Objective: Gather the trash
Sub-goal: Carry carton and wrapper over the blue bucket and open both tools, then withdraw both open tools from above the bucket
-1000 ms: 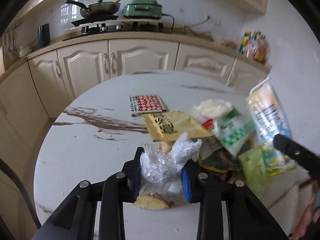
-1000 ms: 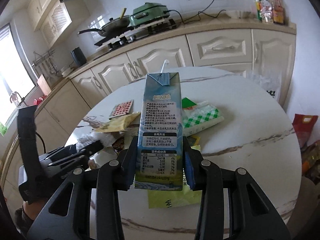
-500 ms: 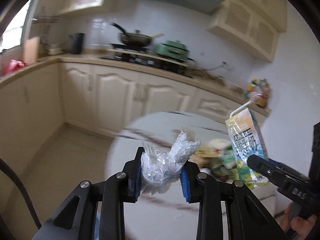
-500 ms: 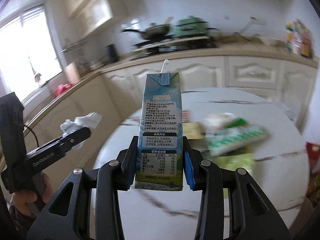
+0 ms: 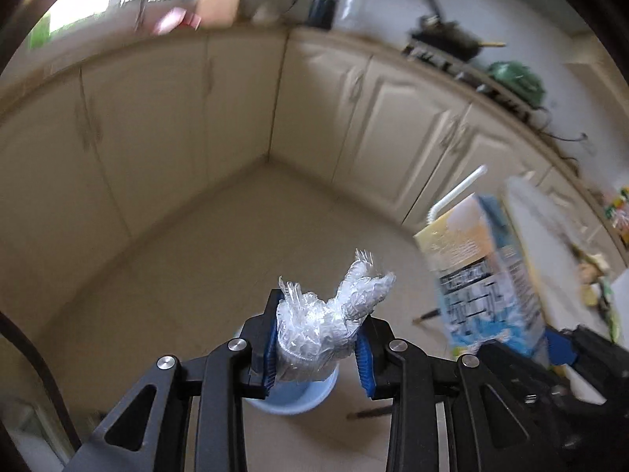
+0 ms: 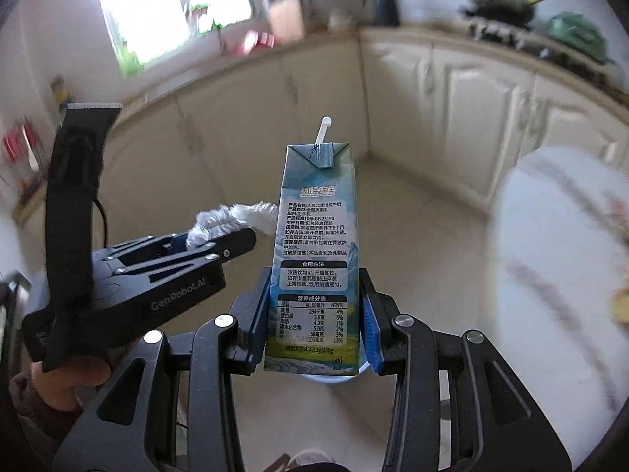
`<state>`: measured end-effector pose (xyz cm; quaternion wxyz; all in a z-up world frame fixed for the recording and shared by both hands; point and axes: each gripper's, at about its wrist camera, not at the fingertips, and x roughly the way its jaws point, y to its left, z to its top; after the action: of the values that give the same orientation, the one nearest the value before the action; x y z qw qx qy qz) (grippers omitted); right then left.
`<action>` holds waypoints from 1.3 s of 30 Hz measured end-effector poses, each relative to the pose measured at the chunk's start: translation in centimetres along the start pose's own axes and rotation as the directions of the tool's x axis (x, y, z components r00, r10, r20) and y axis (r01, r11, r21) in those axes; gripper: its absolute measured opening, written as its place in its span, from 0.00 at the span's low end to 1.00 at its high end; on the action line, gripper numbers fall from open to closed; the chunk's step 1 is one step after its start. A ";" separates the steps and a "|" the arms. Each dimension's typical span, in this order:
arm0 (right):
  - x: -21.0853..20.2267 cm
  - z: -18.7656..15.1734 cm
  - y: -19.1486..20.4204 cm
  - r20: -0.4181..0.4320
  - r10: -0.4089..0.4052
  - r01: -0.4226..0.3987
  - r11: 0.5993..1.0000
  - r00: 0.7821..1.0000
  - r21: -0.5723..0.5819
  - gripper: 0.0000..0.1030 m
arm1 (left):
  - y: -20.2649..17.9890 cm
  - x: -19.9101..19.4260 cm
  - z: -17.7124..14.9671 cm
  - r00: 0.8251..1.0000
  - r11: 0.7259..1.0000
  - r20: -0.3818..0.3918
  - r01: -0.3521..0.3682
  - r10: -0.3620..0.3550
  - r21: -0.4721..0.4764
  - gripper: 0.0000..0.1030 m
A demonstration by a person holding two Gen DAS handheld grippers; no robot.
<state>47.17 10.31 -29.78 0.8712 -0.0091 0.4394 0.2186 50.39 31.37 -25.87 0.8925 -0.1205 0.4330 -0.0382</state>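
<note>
Two pieces of trash in hand, above the bin

The left gripper (image 5: 317, 348) jaws clamp a crumpled plastic wrap (image 5: 330, 314) over the pale blue bin (image 5: 291, 397); the right gripper (image 6: 314, 334) jaws clamp a milk carton (image 6: 316, 251). Neither is dropped yet, and more litter lies on the counter (image 6: 550, 236).

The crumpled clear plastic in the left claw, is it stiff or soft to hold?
Probably soft and very light: the crumpled plastic bunches up between the left claw's blue pads. Its loose end sticks out unsupported, so it may slip or spring back.
</note>
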 end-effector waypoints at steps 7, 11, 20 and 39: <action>13.7 -4.1 -1.3 -0.265 0.044 -0.026 0.997 0.963 0.070 0.36 | 3.9 10.4 -4.0 0.974 0.997 -0.214 -0.080 0.077 -0.006 0.29; 19.3 -6.2 -3.0 -0.357 0.040 -0.003 0.995 0.933 0.101 0.36 | 5.6 16.4 -5.8 0.940 0.992 -0.320 -0.125 0.115 -0.010 0.29; 28.1 -9.8 -8.6 -0.422 0.196 -0.055 0.944 0.885 0.324 0.38 | 7.2 24.6 -5.4 0.893 0.982 -0.445 -0.140 0.070 -0.127 0.43; 24.1 -8.7 -7.8 -0.395 0.074 0.037 0.963 0.916 0.267 0.81 | 4.0 22.8 -4.2 0.888 0.979 -0.458 -0.049 -0.047 -0.196 0.55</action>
<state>56.06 10.45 -55.04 0.7536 0.0687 0.6342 0.1587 61.16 30.52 -46.80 0.7476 -0.1978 0.6337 -0.0211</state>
